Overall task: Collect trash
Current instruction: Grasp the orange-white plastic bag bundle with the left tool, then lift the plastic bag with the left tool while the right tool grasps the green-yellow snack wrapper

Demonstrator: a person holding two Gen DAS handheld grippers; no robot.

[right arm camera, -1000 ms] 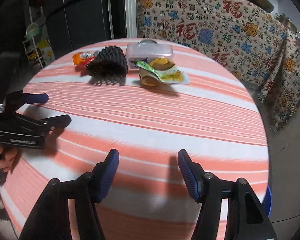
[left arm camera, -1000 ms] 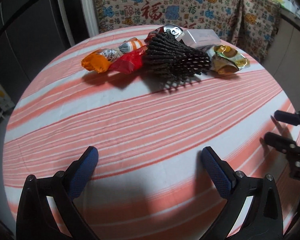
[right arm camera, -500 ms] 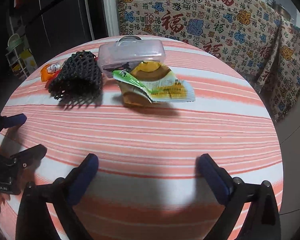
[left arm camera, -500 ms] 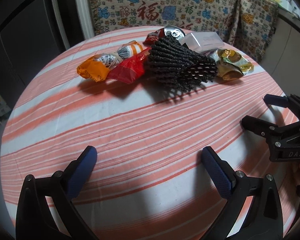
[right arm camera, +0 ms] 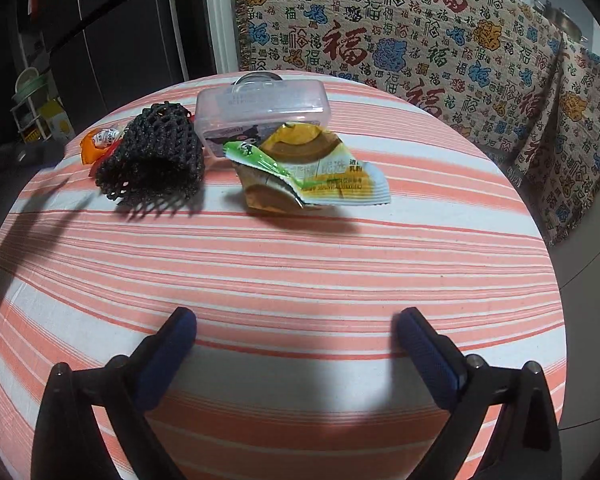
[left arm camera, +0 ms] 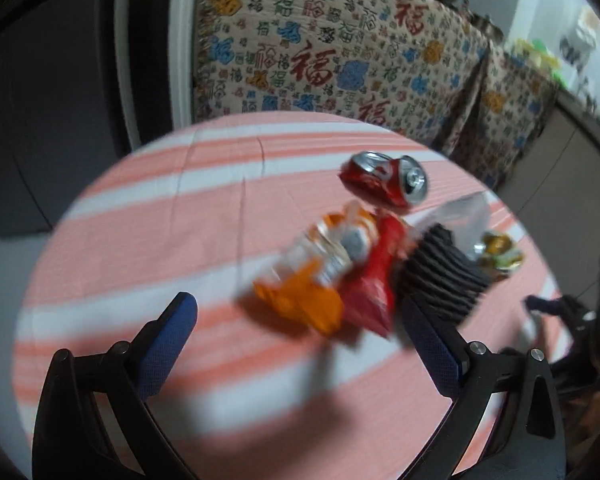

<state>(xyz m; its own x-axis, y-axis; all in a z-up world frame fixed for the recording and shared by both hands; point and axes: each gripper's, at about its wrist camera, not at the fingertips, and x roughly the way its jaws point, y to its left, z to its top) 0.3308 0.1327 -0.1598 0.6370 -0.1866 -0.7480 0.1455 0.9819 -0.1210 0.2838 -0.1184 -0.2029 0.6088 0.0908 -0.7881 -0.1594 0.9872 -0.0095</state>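
Trash lies on a round striped table (right arm camera: 300,272). In the blurred left wrist view, an orange wrapper (left arm camera: 300,300), a red wrapper (left arm camera: 374,284), a black foam net (left arm camera: 440,276) and a crushed red can (left arm camera: 384,182) lie just ahead of my open, empty left gripper (left arm camera: 300,344). In the right wrist view, the black net (right arm camera: 152,156), a green and yellow wrapper (right arm camera: 312,168) and the orange wrapper (right arm camera: 94,142) lie well ahead of my open, empty right gripper (right arm camera: 296,340).
A clear plastic box (right arm camera: 260,112) stands behind the wrappers. A patterned cloth (right arm camera: 400,32) hangs behind the table. A dark fridge (right arm camera: 120,32) and a small shelf (right arm camera: 36,108) stand at the left. The right gripper shows at the left wrist view's right edge (left arm camera: 560,312).
My left gripper has swung left and moved close to the orange and red wrappers. My right gripper has moved closer to the green and yellow wrapper. Both stay open.
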